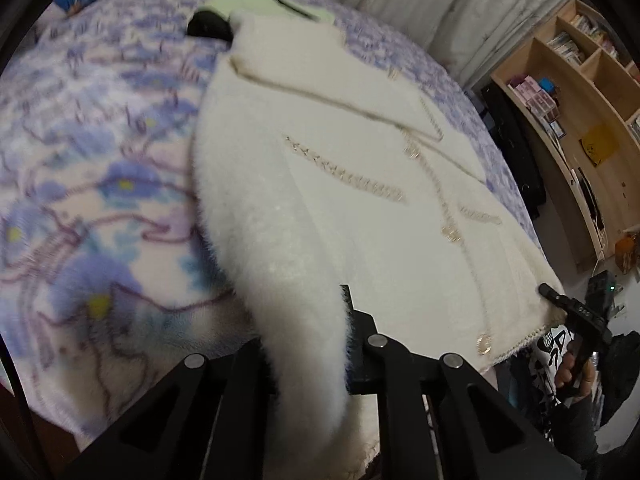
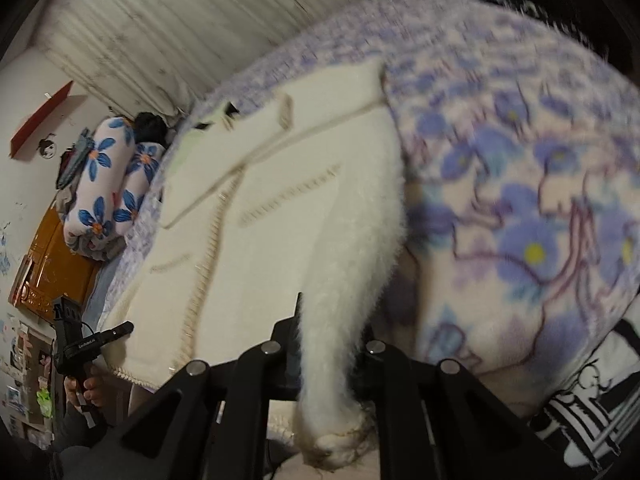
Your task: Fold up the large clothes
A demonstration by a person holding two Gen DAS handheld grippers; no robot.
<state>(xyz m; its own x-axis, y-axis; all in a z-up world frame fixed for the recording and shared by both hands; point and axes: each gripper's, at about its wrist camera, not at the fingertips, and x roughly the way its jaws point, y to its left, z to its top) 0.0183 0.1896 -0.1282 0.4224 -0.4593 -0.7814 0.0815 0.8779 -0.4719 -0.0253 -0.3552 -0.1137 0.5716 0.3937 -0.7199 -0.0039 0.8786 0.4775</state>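
A white fluffy jacket (image 1: 360, 200) with pale chain trim lies spread flat on a bed under a purple flowered blanket (image 1: 100, 160). My left gripper (image 1: 308, 340) is shut on one of its sleeves (image 1: 288, 280), which runs down between the fingers and hangs below them. In the right wrist view the jacket (image 2: 280, 220) shows from the other side. My right gripper (image 2: 332, 336) is shut on the other sleeve (image 2: 352, 260), whose cuff droops under the jaws. Each view shows the opposite gripper by the hem: the right one (image 1: 576, 312), the left one (image 2: 96, 336), each held in a hand.
A pale green cloth (image 1: 276, 0) and a black item (image 1: 210, 24) lie at the far end of the bed. A wooden bookshelf (image 1: 580, 80) stands off one side. Flowered pillows (image 2: 104, 184) and an orange-brown cabinet (image 2: 52, 256) are on the other. A curtain (image 2: 180, 20) hangs behind.
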